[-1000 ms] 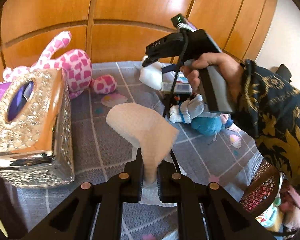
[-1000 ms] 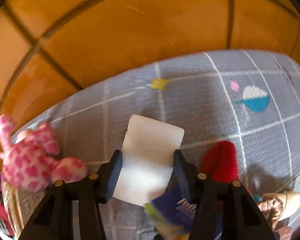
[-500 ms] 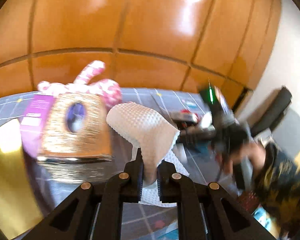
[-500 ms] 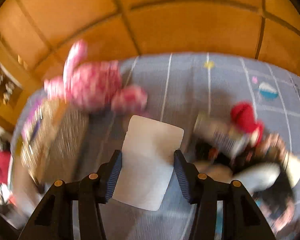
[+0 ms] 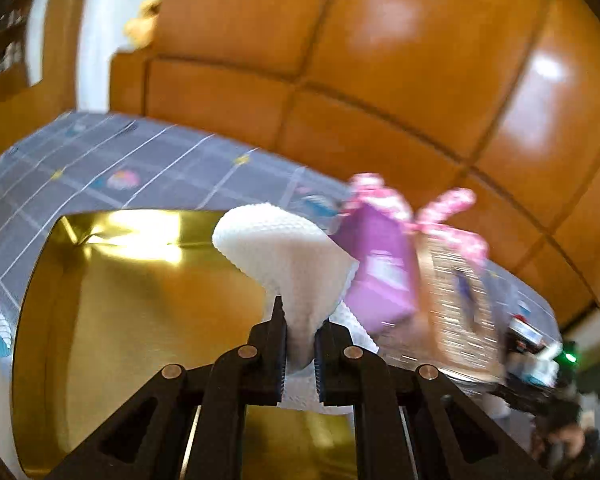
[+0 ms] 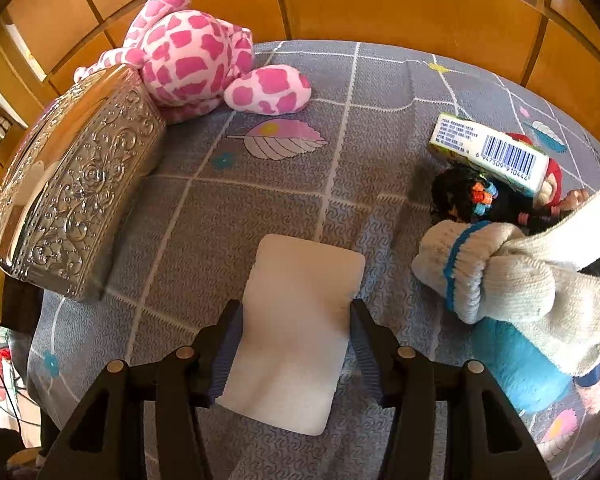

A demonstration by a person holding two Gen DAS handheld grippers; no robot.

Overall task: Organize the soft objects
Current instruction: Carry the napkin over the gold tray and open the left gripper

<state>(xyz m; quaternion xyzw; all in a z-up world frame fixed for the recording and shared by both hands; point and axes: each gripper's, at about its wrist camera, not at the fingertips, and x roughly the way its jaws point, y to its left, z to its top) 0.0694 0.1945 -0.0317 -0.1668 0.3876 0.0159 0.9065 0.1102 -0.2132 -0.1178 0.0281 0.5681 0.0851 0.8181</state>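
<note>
Pad (image 6: 296,332) between right hand-held gripper (image 6: 296,320) fingers, embossed box (image 6: 72,204) left, plush toy (image 6: 196,52) ahead-left behind box, socks (image 6: 512,272) right, carton (image 6: 492,152) ahead-right.

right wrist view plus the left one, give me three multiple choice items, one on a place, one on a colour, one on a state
1. What does the pink spotted plush toy lie next to?
A. the embossed silver box
B. the barcoded carton
C. the knitted sock

2. What colour is the tray under the left gripper?
A. red
B. gold
C. black

3. How is the white paper towel held?
A. lying loose on the bed
B. draped over the silver box
C. pinched in the shut left gripper

Answers:
1 A, the toy leans against the box's far end.
2 B, its shiny gold surface fills the left wrist view.
3 C, both pads press on the towel's lower end.
</note>
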